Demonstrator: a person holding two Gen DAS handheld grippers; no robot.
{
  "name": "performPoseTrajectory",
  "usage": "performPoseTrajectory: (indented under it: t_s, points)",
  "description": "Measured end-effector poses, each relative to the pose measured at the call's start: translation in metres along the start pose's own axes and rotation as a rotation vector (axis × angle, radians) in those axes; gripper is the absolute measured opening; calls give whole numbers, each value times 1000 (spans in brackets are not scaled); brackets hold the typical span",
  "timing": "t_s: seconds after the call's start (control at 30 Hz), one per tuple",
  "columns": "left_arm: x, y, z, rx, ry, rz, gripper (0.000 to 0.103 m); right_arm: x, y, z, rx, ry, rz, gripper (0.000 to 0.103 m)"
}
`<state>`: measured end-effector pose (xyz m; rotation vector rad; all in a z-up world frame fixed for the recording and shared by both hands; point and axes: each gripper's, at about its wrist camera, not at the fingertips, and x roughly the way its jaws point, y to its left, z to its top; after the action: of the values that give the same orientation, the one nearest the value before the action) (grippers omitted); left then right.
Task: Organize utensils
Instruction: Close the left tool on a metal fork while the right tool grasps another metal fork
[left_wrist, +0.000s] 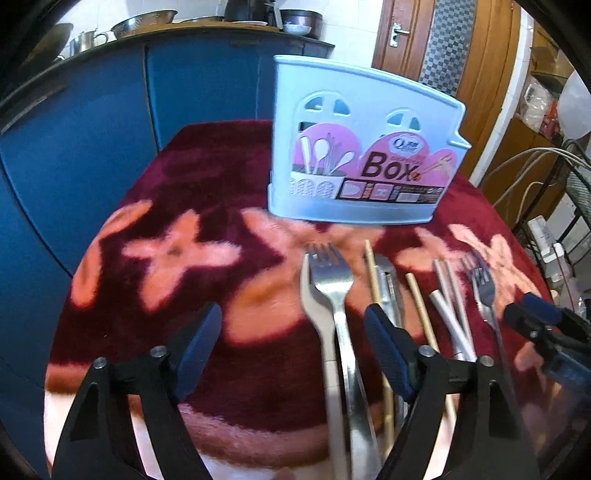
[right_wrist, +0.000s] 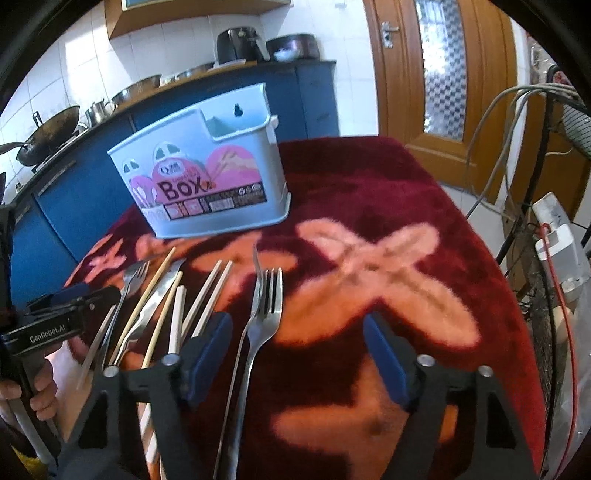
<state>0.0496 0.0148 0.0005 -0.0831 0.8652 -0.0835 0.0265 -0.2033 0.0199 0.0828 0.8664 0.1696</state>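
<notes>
Starting step, by my read — nothing picked yet. Left gripper (left_wrist: 291, 350) spread wide, empty; right gripper (right_wrist: 297, 352) likewise released, empty. Utensils lie on red floral cloth (right_wrist: 369, 192): large fork (left_wrist: 332, 273) at 12 o'clock of left gripper, second fork (right_wrist: 266, 310) between right fingers. Utensil box (right_wrist: 207, 192) stands upright at 11 o'clock of right gripper. Next: close on one fork handle. Obstacle — chopsticks (right_wrist: 162, 284) and knife (left_wrist: 389, 291) crowd close beside.

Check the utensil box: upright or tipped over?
Upright. The utensil box stands on its base on the red cloth, open top facing up.
</notes>
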Motion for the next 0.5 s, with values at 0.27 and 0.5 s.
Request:
performPoseTrajectory:
  t_s: [0.27,0.5]
  points:
    - [9,-18,6,31,36,-96,50,12,0,8,-9,58,26,49]
    - [18,-24,12,51,31,-97,22,15,2,14,-29,72,57,32]
